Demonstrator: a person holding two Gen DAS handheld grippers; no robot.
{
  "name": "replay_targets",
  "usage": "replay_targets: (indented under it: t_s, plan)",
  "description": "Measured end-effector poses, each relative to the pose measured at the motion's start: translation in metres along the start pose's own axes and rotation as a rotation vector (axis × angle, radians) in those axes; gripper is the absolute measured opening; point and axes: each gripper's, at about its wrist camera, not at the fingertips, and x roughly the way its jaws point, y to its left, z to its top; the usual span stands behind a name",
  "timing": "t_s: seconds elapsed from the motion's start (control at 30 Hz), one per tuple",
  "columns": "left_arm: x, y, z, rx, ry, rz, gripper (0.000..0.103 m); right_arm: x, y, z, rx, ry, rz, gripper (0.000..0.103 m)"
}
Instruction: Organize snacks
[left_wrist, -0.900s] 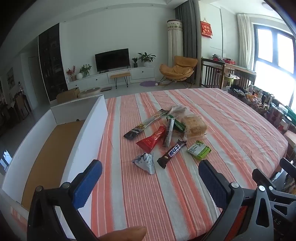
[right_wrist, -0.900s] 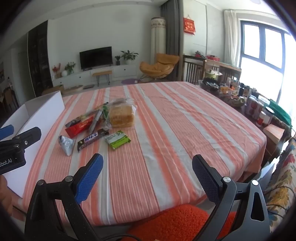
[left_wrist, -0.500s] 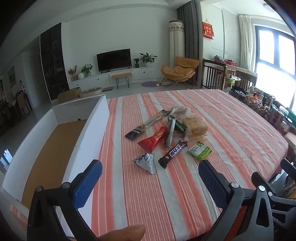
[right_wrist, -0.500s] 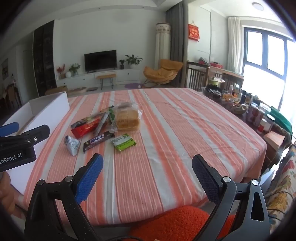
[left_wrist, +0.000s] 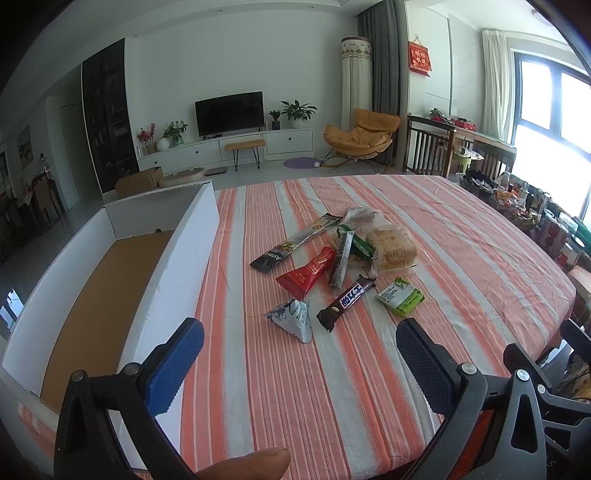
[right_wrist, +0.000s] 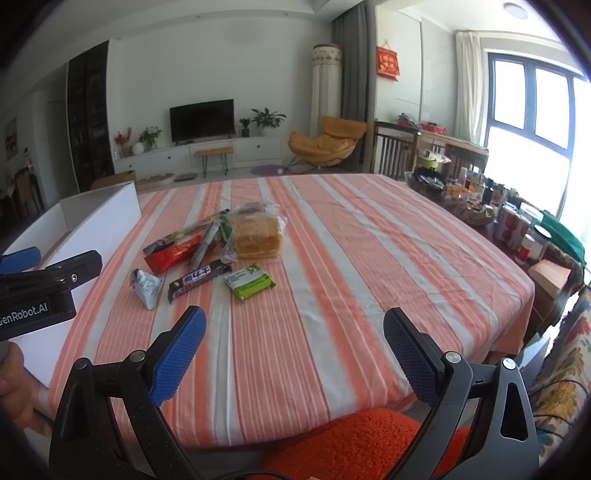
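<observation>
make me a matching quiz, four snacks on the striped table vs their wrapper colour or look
Column 1:
1. bread loaf
2. chocolate bar
3. triangular packet
4. flat square packet

Column 2:
a. green and white
b. clear plastic bag
c. dark brown with white lettering
d. silvery grey with blue print

Pairs: 1-b, 2-c, 3-d, 4-a

Bare striped cloth (left_wrist: 295, 387) lies between my left gripper (left_wrist: 299, 350) and the snack cluster (left_wrist: 332, 266) at 12 o'clock. At 10 o'clock the white box wall (left_wrist: 184, 258) stands upright, bounding that side. From my right gripper (right_wrist: 293, 339), open cloth runs toward 1 o'clock; crowded jars (right_wrist: 517, 229) line the edge at 2 o'clock.
</observation>
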Motion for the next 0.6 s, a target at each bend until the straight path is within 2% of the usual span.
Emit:
replay_targets:
  t_s: [0.6]
  plan:
    - [0.0005, -0.0038, -0.0006, -0.001, 0.011, -0.019, 0.103, -0.0009, 0.0024, -0.0010, 0.000, -0.007, -0.001, 0.098]
